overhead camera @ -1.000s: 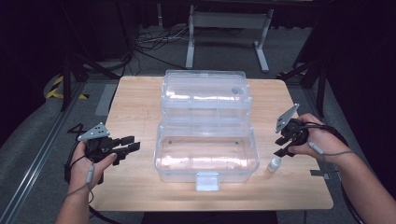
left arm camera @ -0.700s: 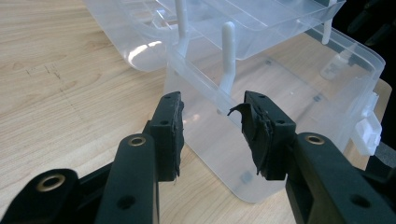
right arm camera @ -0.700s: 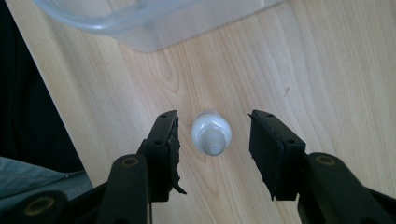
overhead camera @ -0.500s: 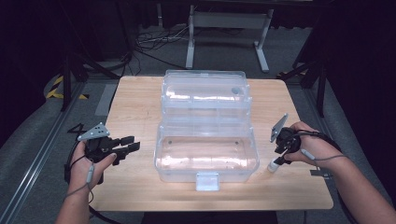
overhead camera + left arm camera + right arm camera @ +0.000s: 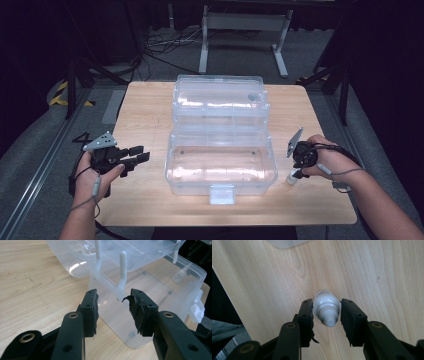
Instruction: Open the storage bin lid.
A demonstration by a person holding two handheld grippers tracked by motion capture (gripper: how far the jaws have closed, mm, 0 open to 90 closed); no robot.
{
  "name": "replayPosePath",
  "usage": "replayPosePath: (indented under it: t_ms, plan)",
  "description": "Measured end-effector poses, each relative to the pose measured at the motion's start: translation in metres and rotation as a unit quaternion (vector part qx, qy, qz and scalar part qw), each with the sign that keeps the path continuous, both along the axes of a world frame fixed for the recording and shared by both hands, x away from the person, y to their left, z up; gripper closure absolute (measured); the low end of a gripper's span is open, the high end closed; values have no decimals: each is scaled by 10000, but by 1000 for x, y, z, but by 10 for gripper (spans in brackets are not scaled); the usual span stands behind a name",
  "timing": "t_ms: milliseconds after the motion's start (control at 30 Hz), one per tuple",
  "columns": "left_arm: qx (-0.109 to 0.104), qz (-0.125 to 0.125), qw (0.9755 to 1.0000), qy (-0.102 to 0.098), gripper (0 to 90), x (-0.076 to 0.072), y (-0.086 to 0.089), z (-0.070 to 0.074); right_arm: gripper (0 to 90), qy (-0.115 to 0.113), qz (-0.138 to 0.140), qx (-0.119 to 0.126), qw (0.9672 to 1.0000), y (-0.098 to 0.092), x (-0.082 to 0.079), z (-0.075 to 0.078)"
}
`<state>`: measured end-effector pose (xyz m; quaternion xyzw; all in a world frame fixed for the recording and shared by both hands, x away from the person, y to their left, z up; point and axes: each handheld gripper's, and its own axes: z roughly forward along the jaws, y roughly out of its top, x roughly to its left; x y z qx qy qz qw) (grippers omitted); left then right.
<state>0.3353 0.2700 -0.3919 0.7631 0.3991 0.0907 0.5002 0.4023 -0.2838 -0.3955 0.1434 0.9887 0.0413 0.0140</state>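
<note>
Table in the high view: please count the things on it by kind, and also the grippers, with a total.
Clear plastic box, lid open: 1
Small white bottle, standing upright: 1
Black grippers, left gripper and right gripper: 2
Total: 4

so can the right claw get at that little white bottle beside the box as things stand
Probably yes. The right claw has just been closing and already straddles the small white bottle, which stands upright on the wooden table with nothing in the way; a slight gap remains at one pad.
</note>
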Motion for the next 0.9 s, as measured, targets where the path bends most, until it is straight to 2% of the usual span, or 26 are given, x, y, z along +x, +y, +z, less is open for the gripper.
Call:
replayPosePath:
  t_ms: [267, 533, 900]
  plan:
    - [-9, 6, 10000, 4, 587, 0, 1, 0, 706, -15, 142, -122, 9998, 1, -1, -3]
    - [-27, 12, 10000, 5, 588, 0, 2, 0, 711, 57, 21, -79, 10000, 0, 0, -2]
    - [-29, 16, 10000, 1, 588, 0, 2, 0, 711, 3, -9, 27, 10000, 3, -4, 29]
